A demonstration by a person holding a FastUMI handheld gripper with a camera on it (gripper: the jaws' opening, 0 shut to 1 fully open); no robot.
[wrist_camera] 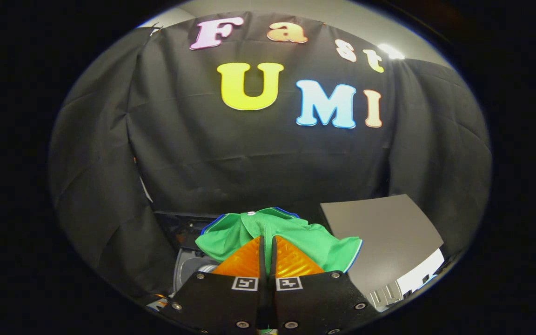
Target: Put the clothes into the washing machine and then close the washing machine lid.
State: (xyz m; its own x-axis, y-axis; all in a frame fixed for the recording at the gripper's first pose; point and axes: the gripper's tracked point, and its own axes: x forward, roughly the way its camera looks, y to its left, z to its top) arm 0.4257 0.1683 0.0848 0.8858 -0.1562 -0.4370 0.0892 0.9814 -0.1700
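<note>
A green garment (296,235) with blue and white trim hangs bunched around my fingertips, and my gripper (266,242) is shut on it, the fingers pressed nearly together with cloth pinched at their tips. Below and left of the cloth I see the grey round drum opening of the washing machine (191,267) with its dark top panel behind. The machine's grey lid (384,237) stands raised to the right of the garment. The garment hides most of the drum opening.
Black cloth walls close in the booth behind and on both sides. A white surface (419,279) shows under the lid at the lower right.
</note>
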